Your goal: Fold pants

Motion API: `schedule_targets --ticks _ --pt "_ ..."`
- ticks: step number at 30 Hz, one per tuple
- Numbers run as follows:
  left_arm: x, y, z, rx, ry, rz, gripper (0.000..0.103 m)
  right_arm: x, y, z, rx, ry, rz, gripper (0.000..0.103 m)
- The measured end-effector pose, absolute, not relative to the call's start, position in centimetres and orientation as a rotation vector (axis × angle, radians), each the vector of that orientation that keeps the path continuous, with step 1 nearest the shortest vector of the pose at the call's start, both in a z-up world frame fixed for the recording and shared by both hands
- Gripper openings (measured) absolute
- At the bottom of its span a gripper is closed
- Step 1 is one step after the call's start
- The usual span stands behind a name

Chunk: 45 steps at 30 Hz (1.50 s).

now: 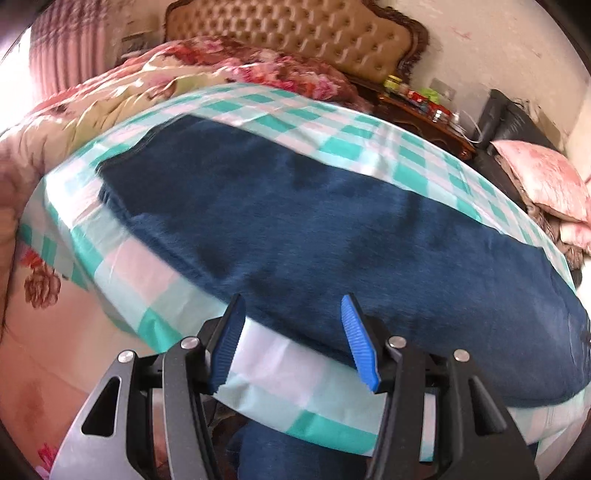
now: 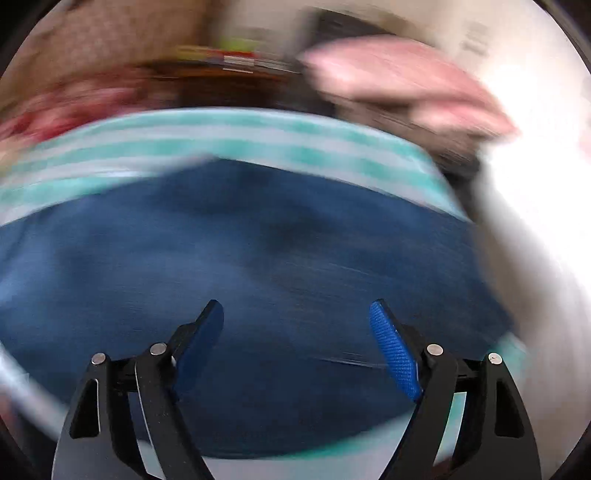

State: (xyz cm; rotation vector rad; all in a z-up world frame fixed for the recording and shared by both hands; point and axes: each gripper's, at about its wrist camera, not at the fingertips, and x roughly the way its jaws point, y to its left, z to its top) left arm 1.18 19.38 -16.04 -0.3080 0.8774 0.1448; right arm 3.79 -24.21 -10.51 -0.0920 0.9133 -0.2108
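Note:
Dark blue pants (image 1: 314, 229) lie flat and long across a green-and-white checked cloth (image 1: 369, 136) on the bed. My left gripper (image 1: 293, 306) is open and empty, its blue pads just above the near edge of the pants. In the right wrist view, which is blurred by motion, the same pants (image 2: 258, 266) fill the middle. My right gripper (image 2: 297, 314) is open and empty, hovering over the pants.
A floral quilt (image 1: 184, 74) is heaped at the far side under a tufted headboard (image 1: 295, 29). A wooden nightstand (image 1: 424, 110) with small items stands right of it. A pink pillow (image 1: 543, 177) lies on a dark seat at the right.

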Motion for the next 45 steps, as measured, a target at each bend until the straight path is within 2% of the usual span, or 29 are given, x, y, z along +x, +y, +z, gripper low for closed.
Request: schedule_targets --ticks 5,7,9,13,15,17,22,24,26,28,32,35,37,39,40,45 --pt "0.4 20.3 -17.3 -0.316 0.880 0.150 0.054 8.0 -9.5 -10.1 -0.188 0.891 0.167 0.073" --pt "-0.1 21.1 -17.4 -0.319 0.871 0.165 0.053 9.8 -5.0 -10.6 -0.196 0.899 0.235 0.062" --pt "-0.8 22.5 -17.5 -0.348 0.861 0.170 0.044 11.8 -1.1 -11.2 -0.141 0.918 0.305 0.058" --pt "-2.0 26.0 -17.1 -0.440 0.817 0.184 0.042 14.7 4.1 -13.3 -0.138 0.955 0.339 0.053" --pt "-2.6 29.3 -16.6 -0.541 0.775 0.199 0.042 16.2 5.8 -14.8 -0.189 0.976 0.320 0.043" --pt "-2.8 31.8 -16.4 -0.607 0.748 0.208 0.042 17.1 6.1 -15.9 -0.214 0.988 0.271 0.041" --pt "-1.8 37.6 -15.8 -0.755 0.673 0.160 0.040 16.7 6.1 -16.3 -0.238 0.947 0.255 0.042" --pt "-0.7 38.4 -15.9 -0.766 0.686 0.147 0.040 16.5 5.8 -16.4 -0.235 0.929 0.263 0.042" --pt "0.7 39.2 -16.9 -0.796 0.757 0.152 0.040 16.3 5.8 -16.6 -0.252 0.907 0.261 0.046" --pt "1.3 40.0 -17.6 -0.873 0.767 0.121 0.040 16.2 5.4 -16.7 -0.267 0.887 0.210 0.074" --pt "2.2 42.1 -18.6 -1.078 0.794 0.091 0.041 16.8 4.2 -16.8 -0.205 0.918 0.217 0.078" --pt "3.3 42.8 -18.8 -1.130 0.827 0.085 0.040 16.7 4.3 -16.8 -0.214 0.910 0.210 0.079" --pt "3.8 43.2 -19.0 -1.141 0.831 0.076 0.034 16.7 4.2 -16.9 -0.206 0.913 0.212 0.079" --pt "4.2 43.7 -19.2 -1.133 0.836 0.087 0.020 16.7 4.2 -16.9 -0.207 0.912 0.212 0.079" --pt "4.2 43.7 -19.4 -1.138 0.830 0.078 0.016 16.7 4.2 -16.9 -0.208 0.911 0.212 0.079" --pt "3.6 43.6 -19.5 -1.161 0.742 0.052 0.017 16.7 4.1 -16.9 -0.206 0.912 0.212 0.079"
